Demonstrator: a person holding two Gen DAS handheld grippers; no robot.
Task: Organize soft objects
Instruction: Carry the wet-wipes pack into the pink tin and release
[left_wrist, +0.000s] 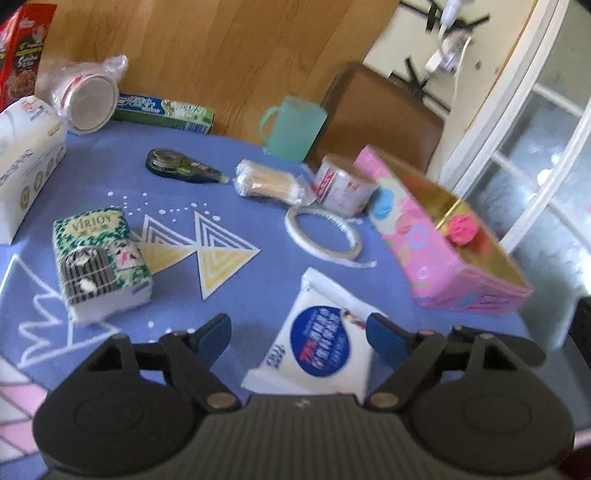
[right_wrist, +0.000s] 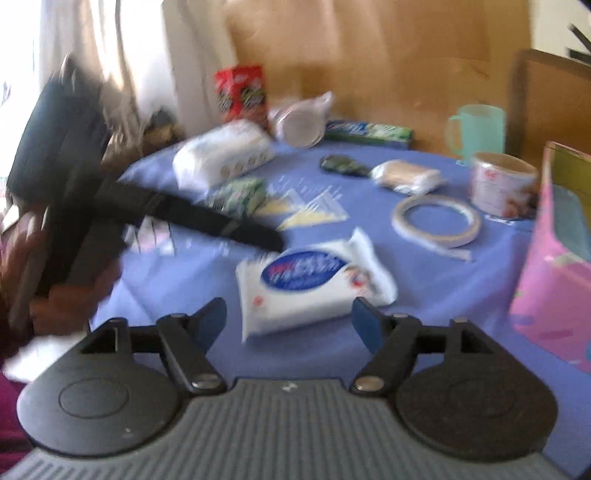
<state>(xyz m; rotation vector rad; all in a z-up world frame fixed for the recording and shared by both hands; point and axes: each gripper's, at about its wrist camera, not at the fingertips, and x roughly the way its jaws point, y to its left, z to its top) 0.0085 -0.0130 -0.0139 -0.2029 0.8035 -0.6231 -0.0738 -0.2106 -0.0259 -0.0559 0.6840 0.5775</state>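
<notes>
A white soft pack with a blue oval label (left_wrist: 317, 347) lies on the blue tablecloth, between the open fingers of my left gripper (left_wrist: 297, 336), not gripped. It also shows in the right wrist view (right_wrist: 310, 284), just ahead of my open right gripper (right_wrist: 290, 321). A green patterned tissue pack (left_wrist: 98, 258) lies to the left. A large white tissue pack (left_wrist: 26, 162) sits at the far left. The pink box (left_wrist: 447, 266) stands open at the right with a pink ball (left_wrist: 461, 229) inside. The left gripper's body (right_wrist: 155, 214) reaches in from the left in the right wrist view.
On the cloth lie a tape ring (left_wrist: 323, 236), a printed tape roll (left_wrist: 343, 184), a bag of cotton swabs (left_wrist: 269, 182), a correction-tape dispenser (left_wrist: 181, 166), a green mug (left_wrist: 291, 127), a long green box (left_wrist: 164, 110), bagged cups (left_wrist: 88, 99) and a red box (left_wrist: 22, 51). A brown chair (left_wrist: 384, 114) stands behind.
</notes>
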